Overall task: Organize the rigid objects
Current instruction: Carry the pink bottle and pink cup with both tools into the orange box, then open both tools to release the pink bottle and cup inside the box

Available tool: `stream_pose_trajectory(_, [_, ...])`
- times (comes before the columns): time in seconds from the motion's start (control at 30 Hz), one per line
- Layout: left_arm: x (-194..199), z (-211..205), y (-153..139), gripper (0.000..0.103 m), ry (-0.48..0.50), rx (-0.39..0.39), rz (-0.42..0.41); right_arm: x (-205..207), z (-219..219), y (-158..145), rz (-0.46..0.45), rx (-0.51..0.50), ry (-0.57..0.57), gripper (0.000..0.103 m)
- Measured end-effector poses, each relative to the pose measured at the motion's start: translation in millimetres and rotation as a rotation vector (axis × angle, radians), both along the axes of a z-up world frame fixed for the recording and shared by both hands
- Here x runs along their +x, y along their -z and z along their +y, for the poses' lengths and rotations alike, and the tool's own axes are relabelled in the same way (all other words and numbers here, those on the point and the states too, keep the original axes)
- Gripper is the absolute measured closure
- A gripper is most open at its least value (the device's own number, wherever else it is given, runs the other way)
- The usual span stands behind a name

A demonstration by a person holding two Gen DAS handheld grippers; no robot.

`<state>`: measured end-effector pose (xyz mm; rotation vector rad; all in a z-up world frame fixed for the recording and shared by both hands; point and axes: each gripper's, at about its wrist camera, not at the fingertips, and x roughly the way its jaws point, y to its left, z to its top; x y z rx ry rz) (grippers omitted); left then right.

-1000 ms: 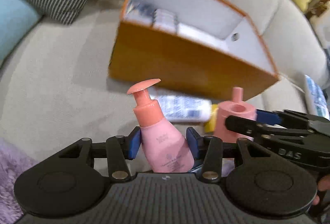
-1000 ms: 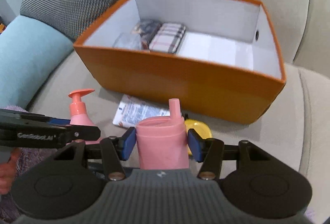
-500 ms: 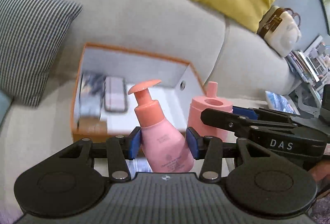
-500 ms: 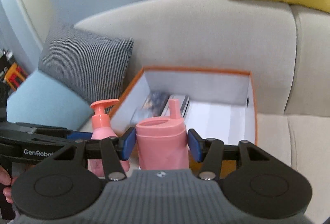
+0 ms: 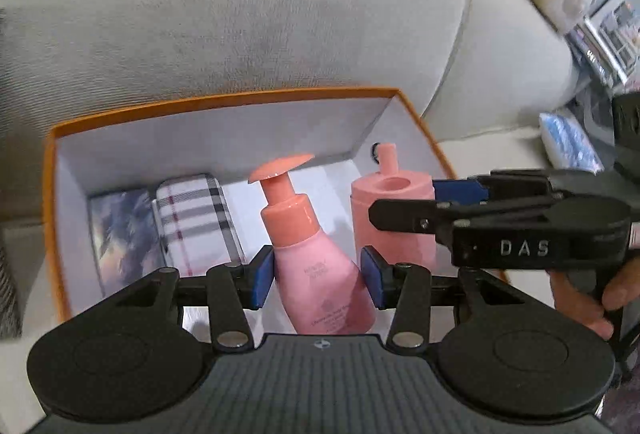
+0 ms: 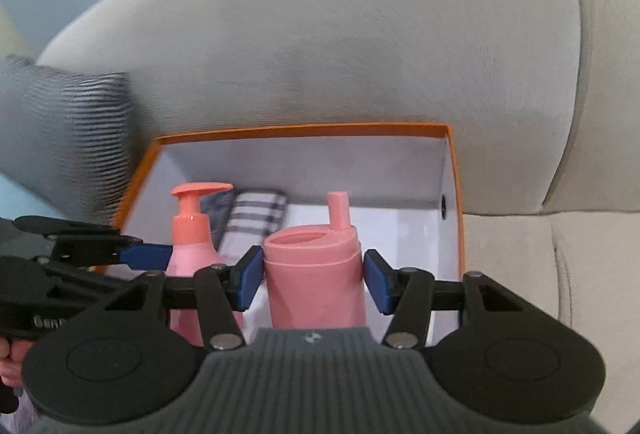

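Now pump bottle [image 5: 316, 254] nozzle-up, tilted left, cup [image 6: 316, 274] upright

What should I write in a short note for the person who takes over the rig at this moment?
Left claw: shut on the pink pump bottle, tilted, over the orange box.
Right claw: shut on the pink spout cup, upright, over the same box.
Done: plaid case and a dark printed case lie inside, at the left end.
Left: set both pink items down in the free part, then release.
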<state>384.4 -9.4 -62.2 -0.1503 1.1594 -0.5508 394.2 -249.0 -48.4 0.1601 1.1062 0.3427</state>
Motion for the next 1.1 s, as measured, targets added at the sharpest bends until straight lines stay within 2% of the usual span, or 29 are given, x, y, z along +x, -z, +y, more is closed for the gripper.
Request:
stream_pose_trajectory(0.13, [21.1,-6.2,24.4,0.05,0.052,0.028,0.021,23.9,4.3,22.8,0.077,0.028,-0.01,0.047])
stream_pose_trajectory(0.23, [30.3,-12.9,40.1,0.05,0.075,0.052,0.038,36.5,15.0,40.7,0.112,-0.027,-0.021,0.047])
stream_pose_trajectory(0.4, [41.2,-20.4,57.4,0.05,0.093,0.121,0.043,57.5,28.7,61.5,0.138,-0.045,-0.015,0.047])
stream_pose_trajectory(0.53, [49.3,-22.1,65.2,0.05,0.085,0.124,0.059,67.3,31.6,70.7,0.145,-0.052,0.002,0.047])
stream_pose_trajectory(0.73, [56.3,-21.4,70.0,0.05,0.06,0.114,0.07,71.5,34.7,73.7,0.141,-0.046,0.006,0.043])
stream_pose_trajectory(0.8, [53.5,-20.3,66.9,0.041,0.065,0.119,0.054,71.8,30.9,70.9,0.147,-0.018,0.003,0.04])
stream_pose_trajectory(0.9, [48.3,-12.3,56.9,0.033,0.054,0.107,0.036,70.9,26.7,64.7,0.148,0.002,-0.01,0.04])
stream_pose_trajectory(1.1, [27.6,-1.1,40.2,0.032,0.114,0.122,0.005,55.5,18.1,42.4,0.118,-0.019,-0.127,0.047])
